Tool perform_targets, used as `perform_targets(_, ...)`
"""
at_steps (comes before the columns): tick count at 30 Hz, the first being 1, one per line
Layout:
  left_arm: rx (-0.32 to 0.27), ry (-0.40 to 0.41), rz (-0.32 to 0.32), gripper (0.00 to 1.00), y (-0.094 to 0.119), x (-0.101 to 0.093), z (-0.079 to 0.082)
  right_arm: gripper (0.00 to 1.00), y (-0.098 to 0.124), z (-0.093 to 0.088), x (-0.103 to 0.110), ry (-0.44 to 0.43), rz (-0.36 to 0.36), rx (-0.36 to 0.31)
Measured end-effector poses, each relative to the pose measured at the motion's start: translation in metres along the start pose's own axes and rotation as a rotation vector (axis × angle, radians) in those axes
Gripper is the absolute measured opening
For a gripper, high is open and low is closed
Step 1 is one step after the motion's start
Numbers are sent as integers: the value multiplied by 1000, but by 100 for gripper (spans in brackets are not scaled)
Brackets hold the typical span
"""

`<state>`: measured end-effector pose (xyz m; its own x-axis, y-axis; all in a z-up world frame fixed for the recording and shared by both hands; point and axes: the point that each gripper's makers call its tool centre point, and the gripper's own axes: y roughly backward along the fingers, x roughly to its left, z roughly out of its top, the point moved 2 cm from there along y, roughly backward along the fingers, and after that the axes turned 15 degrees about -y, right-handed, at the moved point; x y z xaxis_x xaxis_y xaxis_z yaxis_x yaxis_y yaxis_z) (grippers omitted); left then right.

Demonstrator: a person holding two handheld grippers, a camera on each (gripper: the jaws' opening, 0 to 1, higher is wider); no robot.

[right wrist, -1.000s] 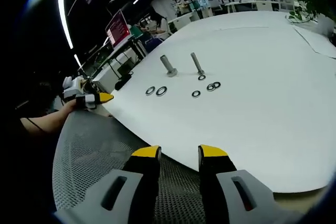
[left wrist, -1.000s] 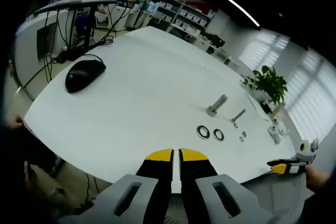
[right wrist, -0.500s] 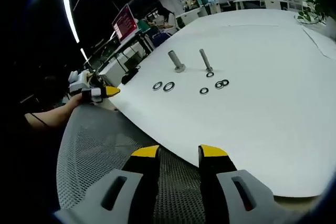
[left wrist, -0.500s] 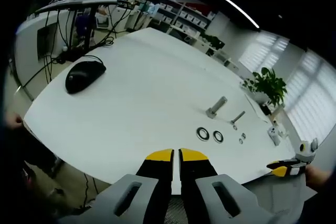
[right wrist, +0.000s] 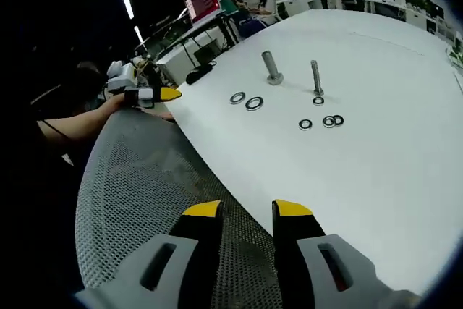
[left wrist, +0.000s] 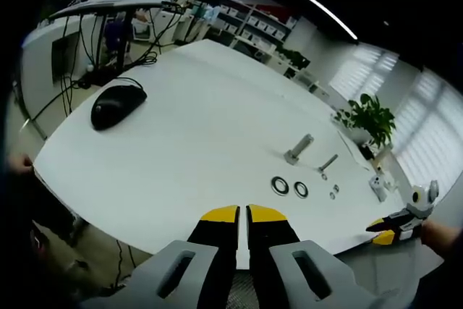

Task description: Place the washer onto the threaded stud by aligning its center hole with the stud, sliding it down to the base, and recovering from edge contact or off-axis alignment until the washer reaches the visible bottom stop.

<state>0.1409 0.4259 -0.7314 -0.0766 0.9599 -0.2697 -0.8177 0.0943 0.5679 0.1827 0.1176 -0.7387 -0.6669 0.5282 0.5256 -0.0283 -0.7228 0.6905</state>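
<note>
Across the left gripper view: white table (left wrist: 195, 142) carrying two upright fasteners, a thick stud (left wrist: 298, 147) and a thin stud (left wrist: 327, 162), both standing on their heads, long axes rising from the surface and leaning toward upper right under lens distortion. Two large washers (left wrist: 289, 185) flat on the table, side by side, near the thick stud's base but apart from it. Small washers (left wrist: 333, 189) flat beyond. Computer mouse (left wrist: 117, 103) well apart at far left. Left gripper (left wrist: 241, 214) held short of the table edge, jaws nearly together, nothing between. Right gripper (left wrist: 391, 226) entering low at right, off the table.

Across the right gripper view: same layout from the opposite side. Thick stud (right wrist: 271, 66) and thin stud (right wrist: 316, 81) upright, axes near vertical. One small washer lying at the thin stud's foot; whether ringed on it, cannot tell. Large washers (right wrist: 246, 100) loose, flat, holes facing up. Right gripper (right wrist: 246, 210) over grey mesh (right wrist: 145, 200), jaws apart, empty. Left gripper (right wrist: 155, 94) held off the table edge.

Judgement: task barely begun. No washer gripped, none seen threaded on the thick stud. Pick-up, alignment, lowering to base all outstanding.
</note>
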Motion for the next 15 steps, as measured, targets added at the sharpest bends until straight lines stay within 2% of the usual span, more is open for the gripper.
perform_targets(5, 6, -4, 0, 1, 0, 0, -1, 29, -5, 12, 1, 62, 8, 31)
perform_targets(11, 16, -10, 2, 1, -1, 0, -2, 30, -10, 29, -11, 79, -28, 49)
perform_targets(15, 15, -14, 7, 1, -2, 2, -2, 31, -15, 42, -19, 124, -63, 64)
